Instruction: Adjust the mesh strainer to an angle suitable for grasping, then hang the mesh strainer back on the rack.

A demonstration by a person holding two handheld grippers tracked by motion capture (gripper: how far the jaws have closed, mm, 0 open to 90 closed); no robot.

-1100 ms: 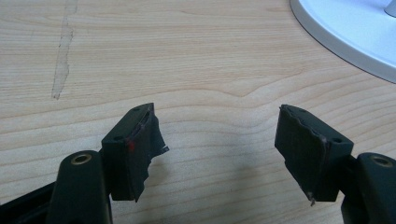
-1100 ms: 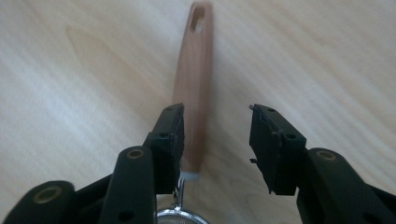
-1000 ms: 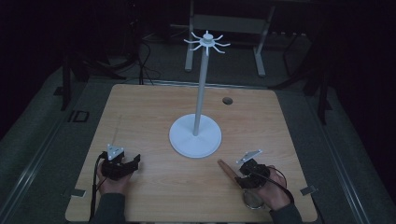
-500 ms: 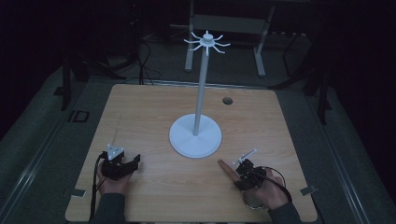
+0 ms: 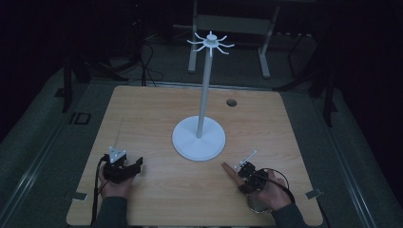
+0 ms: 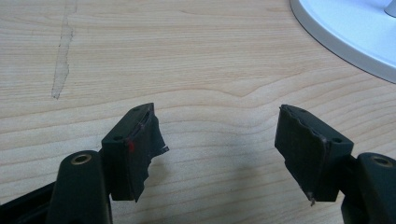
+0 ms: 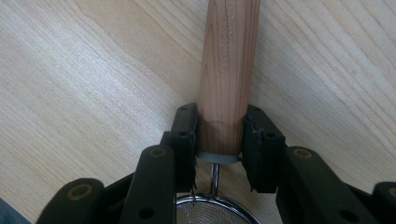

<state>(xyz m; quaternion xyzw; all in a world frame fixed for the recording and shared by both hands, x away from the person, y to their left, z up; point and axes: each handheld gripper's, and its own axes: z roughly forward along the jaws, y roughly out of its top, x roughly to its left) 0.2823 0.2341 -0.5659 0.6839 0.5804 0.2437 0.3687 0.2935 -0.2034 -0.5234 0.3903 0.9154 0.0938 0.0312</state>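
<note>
A sieve with a wooden handle (image 7: 229, 70) and a wire mesh bowl (image 7: 215, 213) lies on the table at the front right. My right gripper (image 7: 219, 122) has just been closing, and its pads now press on both sides of the handle near the metal collar. In the high view the handle (image 5: 228, 169) sticks out to the left of the right gripper (image 5: 244, 170), with the person's hand behind it. My left gripper (image 5: 137, 165) rests at the front left. It stands open (image 6: 219, 140), with only bare table between its jaws.
A white stand with a round base (image 5: 198, 138) and a tall pole topped by radial hooks (image 5: 210, 42) stands mid-table; its base edge (image 6: 345, 28) lies ahead of the left gripper. A small dark hole (image 5: 231, 102) marks the far table.
The right hand has shifted slightly toward the front edge and settled lower over the handle. The left hand and gripper have stayed put.
</note>
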